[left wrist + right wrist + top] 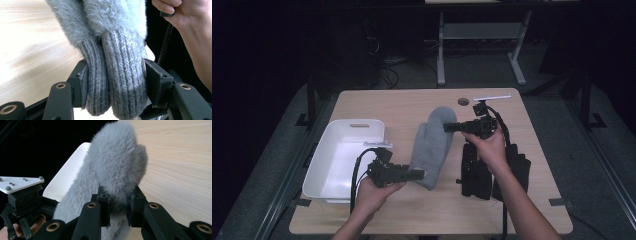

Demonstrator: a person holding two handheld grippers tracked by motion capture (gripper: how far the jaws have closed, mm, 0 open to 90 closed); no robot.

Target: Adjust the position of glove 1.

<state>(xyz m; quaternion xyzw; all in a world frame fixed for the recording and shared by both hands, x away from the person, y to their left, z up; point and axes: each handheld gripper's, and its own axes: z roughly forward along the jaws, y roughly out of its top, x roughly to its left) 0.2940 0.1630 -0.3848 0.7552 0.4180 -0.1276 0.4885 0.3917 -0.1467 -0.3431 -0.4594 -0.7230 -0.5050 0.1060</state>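
Note:
A grey fuzzy mitten (432,145) with a ribbed knit cuff hangs just above the wooden table (387,105), stretched between both grippers. My left gripper (419,175) is shut on the cuff end nearest the person. In the left gripper view, its pads (153,77) press the doubled ribbed cuff (120,75) from both sides. My right gripper (448,127) is shut on the fluffy far part of the mitten. The right gripper view has its jaws pinching the fur (115,162) low in the picture.
A white plastic bin (319,165) stands at the table's left side, also seen behind the mitten as the bin (67,177). Dark black items (482,175) lie on the table under the right forearm. A small hole (463,101) is near the far edge.

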